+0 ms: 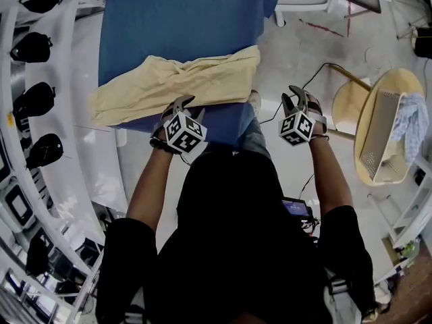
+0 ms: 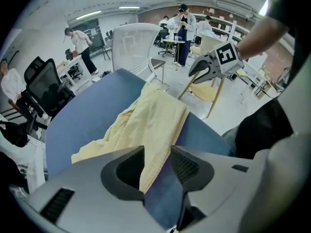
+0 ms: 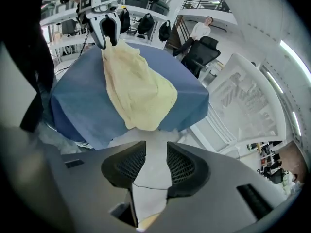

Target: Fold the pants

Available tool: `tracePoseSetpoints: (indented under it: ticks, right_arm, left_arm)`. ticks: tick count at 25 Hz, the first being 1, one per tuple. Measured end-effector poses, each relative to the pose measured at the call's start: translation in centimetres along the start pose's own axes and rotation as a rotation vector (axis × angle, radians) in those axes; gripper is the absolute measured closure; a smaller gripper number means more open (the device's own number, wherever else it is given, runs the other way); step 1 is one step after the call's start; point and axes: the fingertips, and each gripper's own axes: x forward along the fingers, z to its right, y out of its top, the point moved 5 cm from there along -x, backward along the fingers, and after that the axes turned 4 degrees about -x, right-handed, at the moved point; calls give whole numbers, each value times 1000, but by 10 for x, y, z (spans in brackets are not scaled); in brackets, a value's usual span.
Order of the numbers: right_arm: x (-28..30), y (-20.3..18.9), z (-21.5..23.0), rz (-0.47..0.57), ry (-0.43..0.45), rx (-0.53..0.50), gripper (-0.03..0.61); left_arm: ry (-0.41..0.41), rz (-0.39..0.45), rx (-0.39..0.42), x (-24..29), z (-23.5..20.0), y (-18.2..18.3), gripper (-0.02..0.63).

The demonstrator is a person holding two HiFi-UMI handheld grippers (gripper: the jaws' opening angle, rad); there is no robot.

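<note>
Yellow pants (image 1: 182,79) on blue tablecloth (image 1: 175,19); left claw (image 1: 191,106) open at their edge, right claw (image 1: 295,93) open, empty; white basket (image 1: 378,133) aside.

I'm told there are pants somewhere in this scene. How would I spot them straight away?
Start at the big blue-covered table at the top of the head view. Lying crumpled across its near half, from side to side, are the pants. They are the only pale yellow, wrinkled fabric on that smooth blue surface.
</note>
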Motion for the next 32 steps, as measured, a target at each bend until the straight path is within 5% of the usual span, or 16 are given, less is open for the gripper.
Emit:
tracePoseSetpoints:
  ticks: [8, 16, 24, 32]
  right_arm:
    - [-8, 46, 35, 102, 1, -109, 440]
    - [5, 121, 29, 190, 56, -257, 443]
    - [15, 237, -13, 218, 86, -201, 453]
    - [52, 398, -105, 252, 122, -177, 457]
  left_arm:
    - [77, 50, -124, -27, -13, 15, 428]
    - [168, 59, -271, -61, -42, -24, 430]
    - [168, 94, -442, -73, -110, -133, 430]
    - [167, 65, -489, -86, -206, -280, 430]
